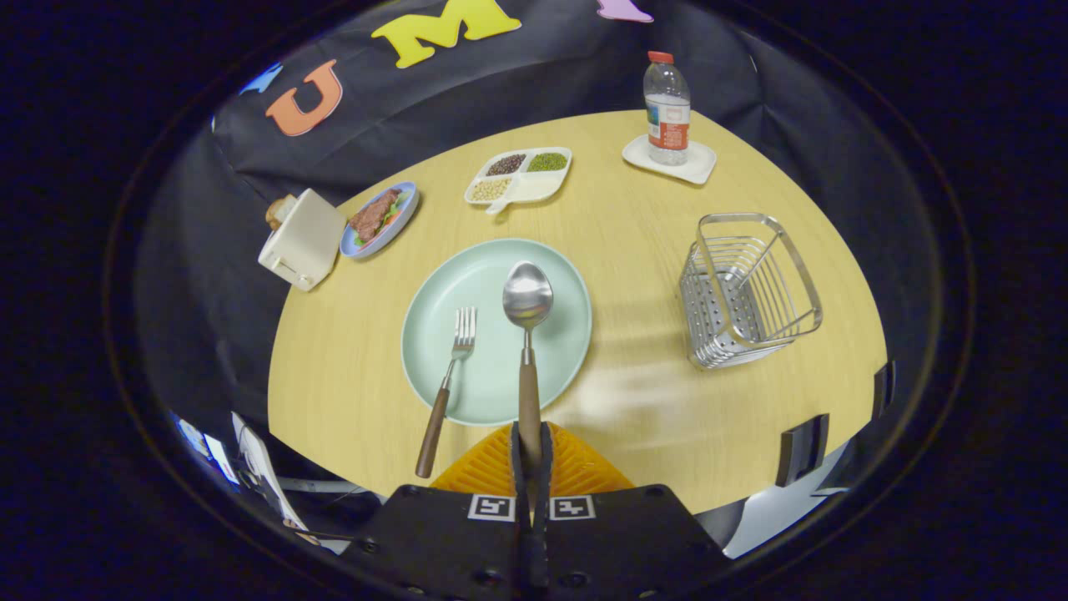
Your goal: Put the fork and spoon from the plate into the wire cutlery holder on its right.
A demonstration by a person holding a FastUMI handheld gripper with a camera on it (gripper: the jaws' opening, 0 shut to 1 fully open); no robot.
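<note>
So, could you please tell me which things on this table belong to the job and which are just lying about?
Job: spoon, clamped in the gripper; fork; plate; wire cutlery holder.

Lying about: water bottle on its coaster, divided dish of beans, food plate, toaster.

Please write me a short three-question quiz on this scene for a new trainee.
1. True or false: the claw is shut on the spoon by its wooden handle.
2. Where does the fork lie?
A. in the wire cutlery holder
B. on the green plate, handle jutting over the rim
C. on the divided tray of beans
3. Fill in: the water bottle stands on a white ____.

Key
1. True: both fingers press on the handle, with the bowl of the spoon out over the plate.
2. B
3. coaster
</note>
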